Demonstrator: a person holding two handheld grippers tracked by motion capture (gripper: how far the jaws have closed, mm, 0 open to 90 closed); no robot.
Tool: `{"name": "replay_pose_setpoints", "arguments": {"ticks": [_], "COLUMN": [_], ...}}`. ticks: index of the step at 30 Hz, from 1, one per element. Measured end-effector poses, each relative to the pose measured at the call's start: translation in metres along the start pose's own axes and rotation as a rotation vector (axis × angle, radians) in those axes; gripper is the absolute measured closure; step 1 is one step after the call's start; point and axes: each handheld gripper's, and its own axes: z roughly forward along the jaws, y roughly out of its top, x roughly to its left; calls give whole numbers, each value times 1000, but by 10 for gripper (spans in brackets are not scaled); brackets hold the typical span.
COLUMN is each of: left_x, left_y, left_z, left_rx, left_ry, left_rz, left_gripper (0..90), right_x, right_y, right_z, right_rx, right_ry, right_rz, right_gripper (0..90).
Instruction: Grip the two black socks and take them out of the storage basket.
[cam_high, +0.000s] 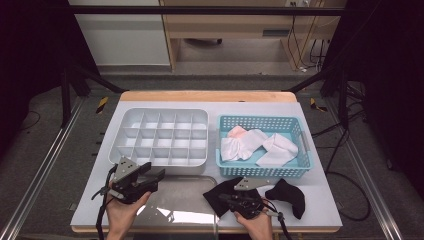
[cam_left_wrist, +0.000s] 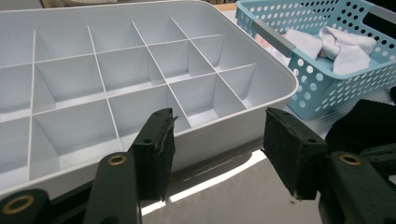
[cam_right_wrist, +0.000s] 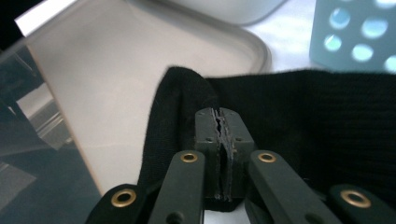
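— Where did the black sock lie?
— On the counter, before the blue basket, with the right gripper pinching its edge.
— And the left gripper?
— Spread wide, holding nothing, beside the white divided tray.

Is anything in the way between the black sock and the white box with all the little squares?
Nothing visible blocks it. The right gripper sits on the black sock, fingers together. Between the sock and the white divided box lies only a flat clear lid. The box's near wall stands up, so the sock probably must be lifted over it.
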Motion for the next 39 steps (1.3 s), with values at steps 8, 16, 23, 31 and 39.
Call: {"name": "replay_pose_setpoints", "arguments": {"ticks": [8,16,23,31,39], "left_x": [8,8,-2,-27,-63], "left_y": [-1,-4,-6,-3,-19], "left_z": [-7,-10,-5,7,37], "left_rx": [-17,-20,-9,31,152], "left_ry": [8,3,-33,-63,-96], "left_rz": [-31,-37,-37,11,67], "left_gripper": [423,424,431,435,484], "right_x": [27,53,33,-9,-34], "right_y": [24,32,35,26,6], "right_z": [-9,37,5,-50,-65], "right_rx": [-76,14,-108,-177,-126], "right_ry": [69,83,24,-132,-273], "right_rz": [-56,-99,-76,-27,12], "right_gripper": [879,837,714,713,708]}}
